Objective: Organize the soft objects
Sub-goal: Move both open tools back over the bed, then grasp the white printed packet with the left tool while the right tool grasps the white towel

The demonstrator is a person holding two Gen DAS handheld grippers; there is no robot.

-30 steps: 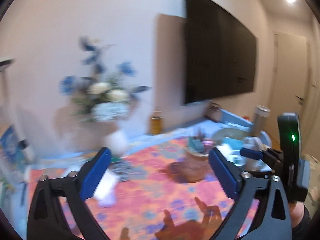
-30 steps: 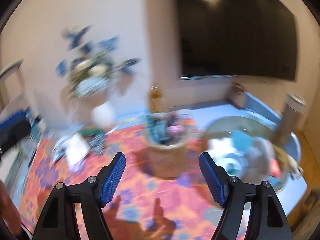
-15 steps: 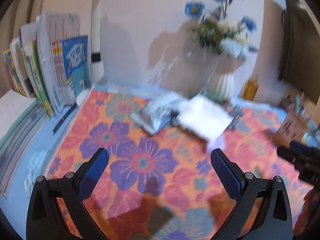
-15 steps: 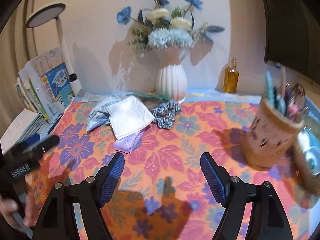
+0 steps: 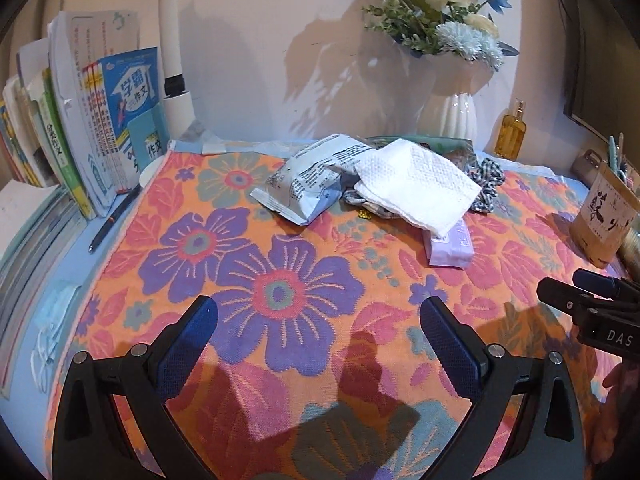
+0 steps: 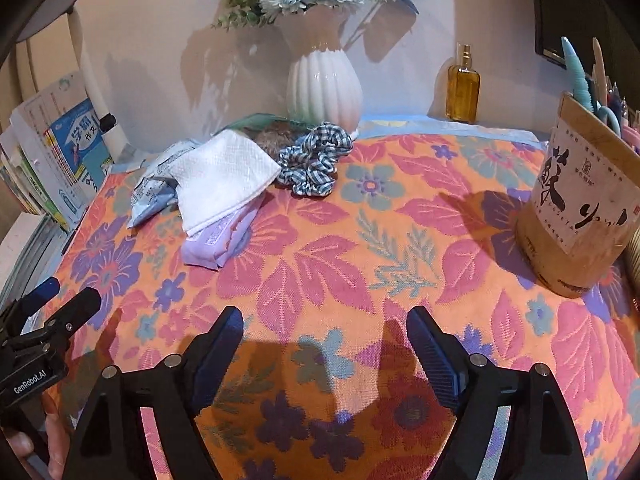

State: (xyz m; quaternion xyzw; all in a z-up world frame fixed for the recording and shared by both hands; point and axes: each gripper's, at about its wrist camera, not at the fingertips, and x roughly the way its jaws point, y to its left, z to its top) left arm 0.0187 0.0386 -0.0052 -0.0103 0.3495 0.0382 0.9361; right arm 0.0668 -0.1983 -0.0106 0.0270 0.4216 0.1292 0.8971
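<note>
White cloth well beyond right gripper

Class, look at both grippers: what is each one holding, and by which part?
Nothing. The left gripper and right gripper both stand open over the floral cloth, empty.

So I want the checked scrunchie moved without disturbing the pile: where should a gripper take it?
Pinch the checked scrunchie on its front loop, the side away from the white napkin, coming down from above. That ruffled ring lies flat and clear there; its back sits near the vase.
</note>
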